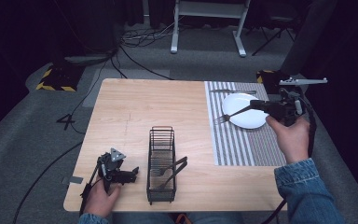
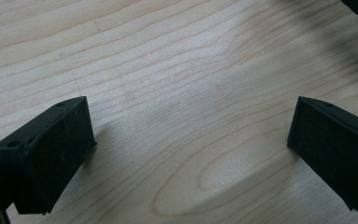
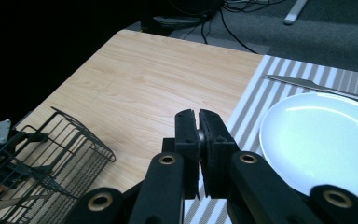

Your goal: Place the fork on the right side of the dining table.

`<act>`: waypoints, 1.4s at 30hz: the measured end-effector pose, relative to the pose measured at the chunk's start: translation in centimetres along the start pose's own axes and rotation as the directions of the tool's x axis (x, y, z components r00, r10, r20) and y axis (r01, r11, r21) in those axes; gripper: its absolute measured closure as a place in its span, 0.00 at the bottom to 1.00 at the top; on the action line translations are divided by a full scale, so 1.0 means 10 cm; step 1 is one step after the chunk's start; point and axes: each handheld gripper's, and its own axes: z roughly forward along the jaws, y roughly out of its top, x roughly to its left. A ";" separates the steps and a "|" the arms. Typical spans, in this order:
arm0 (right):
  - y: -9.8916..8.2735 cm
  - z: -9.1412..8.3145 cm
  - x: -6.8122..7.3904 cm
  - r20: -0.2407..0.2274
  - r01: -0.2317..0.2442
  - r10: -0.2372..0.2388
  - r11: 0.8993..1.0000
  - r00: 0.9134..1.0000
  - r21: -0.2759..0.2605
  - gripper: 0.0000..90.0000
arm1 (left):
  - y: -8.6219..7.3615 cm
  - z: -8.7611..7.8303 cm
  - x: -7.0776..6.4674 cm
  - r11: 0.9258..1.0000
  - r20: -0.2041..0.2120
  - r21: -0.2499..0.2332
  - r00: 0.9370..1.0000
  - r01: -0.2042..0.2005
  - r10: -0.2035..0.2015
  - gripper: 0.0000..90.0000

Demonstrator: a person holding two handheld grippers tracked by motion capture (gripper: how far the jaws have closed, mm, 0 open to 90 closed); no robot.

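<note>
While no writing is legible, right gripper (image 1: 253, 106) clamps fork (image 1: 230, 115), above plate (image 1: 242, 112)

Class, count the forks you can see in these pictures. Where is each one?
3. One fork is held in the right gripper beside the plate; two forks lie in the wire basket. Others may be hidden.

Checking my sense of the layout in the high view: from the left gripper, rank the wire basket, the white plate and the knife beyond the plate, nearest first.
From the left gripper, at the table's near left corner:
1. Wire basket, just to its right, near edge.
2. White plate, on the striped mat, far right.
3. Knife, beyond the plate at the mat's far end.
</note>
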 end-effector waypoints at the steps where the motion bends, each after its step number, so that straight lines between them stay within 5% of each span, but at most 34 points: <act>1: -0.01 0.00 -0.02 0.005 -0.002 0.002 1.000 1.000 0.004 0.96 | 0.00 0.00 0.00 1.000 0.000 0.000 1.000 -0.001 0.001 0.00; 21: -0.29 0.31 -0.40 0.075 -0.065 0.059 0.994 0.995 0.084 0.96 | 0.00 0.00 0.00 1.000 -0.001 0.000 1.000 -0.001 0.001 0.00; 42: -0.49 0.57 -0.49 0.084 -0.088 0.075 0.983 0.994 0.163 0.96 | 0.00 0.00 0.00 1.000 0.000 0.000 1.000 -0.001 0.001 0.00</act>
